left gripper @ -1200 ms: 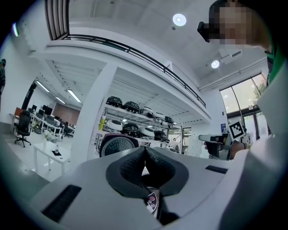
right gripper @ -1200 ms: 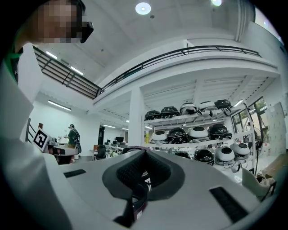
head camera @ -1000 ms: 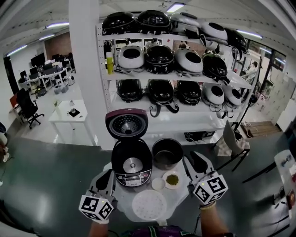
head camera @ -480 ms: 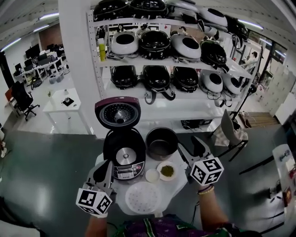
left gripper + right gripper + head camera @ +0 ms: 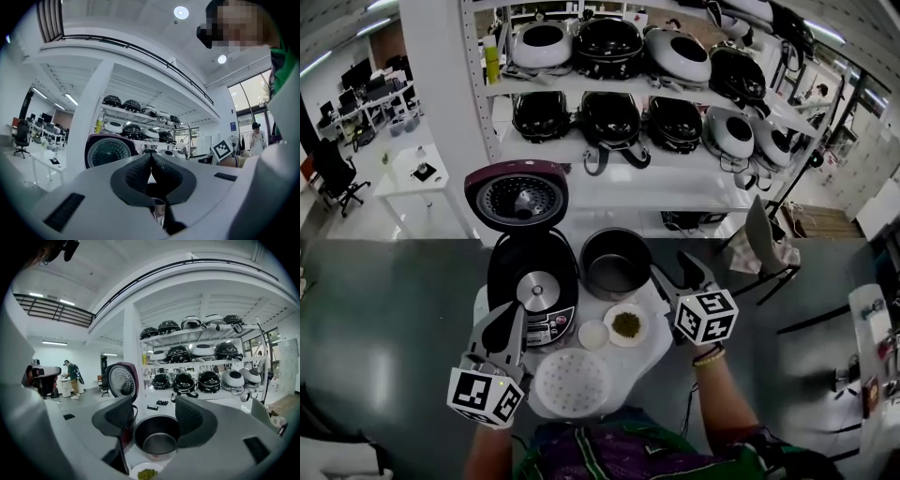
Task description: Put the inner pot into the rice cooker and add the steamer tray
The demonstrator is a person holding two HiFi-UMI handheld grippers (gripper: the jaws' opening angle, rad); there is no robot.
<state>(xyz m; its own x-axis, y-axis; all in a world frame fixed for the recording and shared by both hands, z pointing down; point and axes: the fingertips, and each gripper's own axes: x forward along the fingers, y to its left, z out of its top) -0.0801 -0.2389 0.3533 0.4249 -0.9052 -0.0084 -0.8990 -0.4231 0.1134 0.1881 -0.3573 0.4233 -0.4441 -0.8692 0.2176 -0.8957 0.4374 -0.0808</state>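
The open rice cooker (image 5: 534, 292) stands on a small white table (image 5: 649, 364), its maroon lid (image 5: 517, 197) raised and its body without a pot inside. The dark inner pot (image 5: 616, 262) stands just right of it. A white perforated steamer tray (image 5: 572, 382) lies at the table's front. My left gripper (image 5: 508, 321) is shut and holds nothing, at the cooker's front left corner. My right gripper (image 5: 673, 274) is just right of the pot; its jaws have just been opening and grip nothing. In the right gripper view the right gripper (image 5: 154, 416) frames the inner pot (image 5: 157, 437) ahead.
A small white dish (image 5: 593, 334) and a dish of green beans (image 5: 626, 324) sit between the cooker and the tray. Shelves of several rice cookers (image 5: 609, 117) rise behind the table. A chair (image 5: 764, 253) stands to the right, and a white desk (image 5: 417, 178) to the left.
Both grippers have moved forward over the table. The right one has dropped toward the inner pot and opened wider. The head view has tilted down, closer to the table.
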